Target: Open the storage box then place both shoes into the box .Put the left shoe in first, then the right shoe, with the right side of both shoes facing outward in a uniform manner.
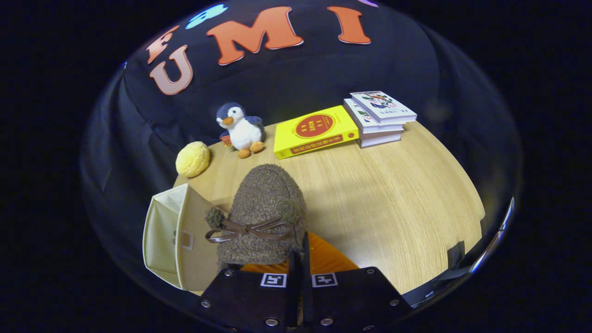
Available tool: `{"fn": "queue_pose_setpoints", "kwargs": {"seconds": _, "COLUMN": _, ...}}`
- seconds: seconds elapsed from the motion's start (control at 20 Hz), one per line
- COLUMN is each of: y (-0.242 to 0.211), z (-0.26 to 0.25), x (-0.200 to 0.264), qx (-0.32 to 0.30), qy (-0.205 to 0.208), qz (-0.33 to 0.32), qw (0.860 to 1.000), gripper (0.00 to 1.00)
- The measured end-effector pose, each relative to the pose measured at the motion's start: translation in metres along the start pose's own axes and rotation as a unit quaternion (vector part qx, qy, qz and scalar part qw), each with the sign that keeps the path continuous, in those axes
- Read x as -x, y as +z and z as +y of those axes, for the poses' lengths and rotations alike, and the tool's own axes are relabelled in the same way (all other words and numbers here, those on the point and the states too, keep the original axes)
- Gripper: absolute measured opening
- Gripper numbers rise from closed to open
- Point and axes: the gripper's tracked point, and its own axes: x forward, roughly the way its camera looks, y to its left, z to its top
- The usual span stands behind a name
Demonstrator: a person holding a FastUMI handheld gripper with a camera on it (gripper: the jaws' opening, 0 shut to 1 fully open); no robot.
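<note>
Holding: the gripper (299, 259) fingers are squeezing tight on the back rim of the fuzzy brown shoe (264, 208).
Shoe: it is sticking out just ahead of the fingers, toe pointing away.
Box: the cream storage box (166, 233) is sitting open, just beside the shoe.
Doing it well: keep squeezing, swing toward the box, lower slowly.
Edges: the box wall is touching close.
Room: the bare table (393, 203) is lying wide open on the other side.

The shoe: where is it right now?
The shoe hangs just ahead of the closed tool, above the table, beside the open box.
</note>
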Motion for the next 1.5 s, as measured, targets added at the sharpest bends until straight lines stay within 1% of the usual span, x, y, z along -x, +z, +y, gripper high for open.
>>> {"fn": "queue_pose_setpoints", "kwargs": {"seconds": 0.25, "y": 0.016, "z": 0.080, "x": 0.010, "qx": 0.029, "qy": 0.042, "qz": 0.002, "qw": 0.999, "gripper": 0.06}}
{"fn": "queue_pose_setpoints", "kwargs": {"seconds": 0.55, "y": 0.006, "z": 0.178, "x": -0.005, "qx": 0.061, "qy": 0.098, "qz": 0.022, "qw": 0.993, "gripper": 0.05}}
{"fn": "queue_pose_setpoints", "kwargs": {"seconds": 0.6, "y": 0.001, "z": 0.190, "x": -0.009, "qx": 0.068, "qy": 0.101, "qz": 0.028, "qw": 0.992, "gripper": 0.05}}
{"fn": "queue_pose_setpoints", "kwargs": {"seconds": 0.75, "y": -0.017, "z": 0.213, "x": -0.027, "qx": 0.086, "qy": 0.097, "qz": 0.051, "qw": 0.990, "gripper": 0.05}}
{"fn": "queue_pose_setpoints", "kwargs": {"seconds": 0.95, "y": -0.042, "z": 0.213, "x": -0.043, "qx": 0.110, "qy": 0.066, "qz": 0.080, "qw": 0.988, "gripper": 0.09}}
{"fn": "queue_pose_setpoints", "kwargs": {"seconds": 1.0, "y": -0.048, "z": 0.212, "x": -0.044, "qx": 0.115, "qy": 0.064, "qz": 0.090, "qw": 0.987, "gripper": 0.12}}
{"fn": "queue_pose_setpoints", "kwargs": {"seconds": 1.05, "y": -0.054, "z": 0.212, "x": -0.041, "qx": 0.122, "qy": 0.068, "qz": 0.101, "qw": 0.985, "gripper": 0.18}}
{"fn": "queue_pose_setpoints", "kwargs": {"seconds": 1.1, "y": -0.058, "z": 0.215, "x": -0.037, "qx": 0.121, "qy": 0.080, "qz": 0.111, "qw": 0.983, "gripper": 0.21}}
{"fn": "queue_pose_setpoints", "kwargs": {"seconds": 1.15, "y": -0.060, "z": 0.217, "x": -0.030, "qx": 0.118, "qy": 0.090, "qz": 0.116, "qw": 0.982, "gripper": 0.29}}
{"fn": "queue_pose_setpoints", "kwargs": {"seconds": 1.2, "y": -0.055, "z": 0.217, "x": -0.023, "qx": 0.114, "qy": 0.101, "qz": 0.110, "qw": 0.982, "gripper": 0.31}}
{"fn": "queue_pose_setpoints", "kwargs": {"seconds": 1.25, "y": -0.049, "z": 0.216, "x": -0.016, "qx": 0.109, "qy": 0.113, "qz": 0.104, "qw": 0.982, "gripper": 0.37}}
{"fn": "queue_pose_setpoints", "kwargs": {"seconds": 1.35, "y": -0.039, "z": 0.213, "x": 0.000, "qx": 0.102, "qy": 0.143, "qz": 0.092, "qw": 0.980, "gripper": 0.44}}
{"fn": "queue_pose_setpoints", "kwargs": {"seconds": 1.4, "y": -0.029, "z": 0.209, "x": 0.008, "qx": 0.101, "qy": 0.154, "qz": 0.079, "qw": 0.980, "gripper": 0.46}}
{"fn": "queue_pose_setpoints", "kwargs": {"seconds": 1.45, "y": -0.019, "z": 0.202, "x": 0.016, "qx": 0.103, "qy": 0.161, "qz": 0.062, "qw": 0.980, "gripper": 0.52}}
{"fn": "queue_pose_setpoints", "kwargs": {"seconds": 1.5, "y": -0.008, "z": 0.193, "x": 0.023, "qx": 0.105, "qy": 0.164, "qz": 0.043, "qw": 0.980, "gripper": 0.55}}
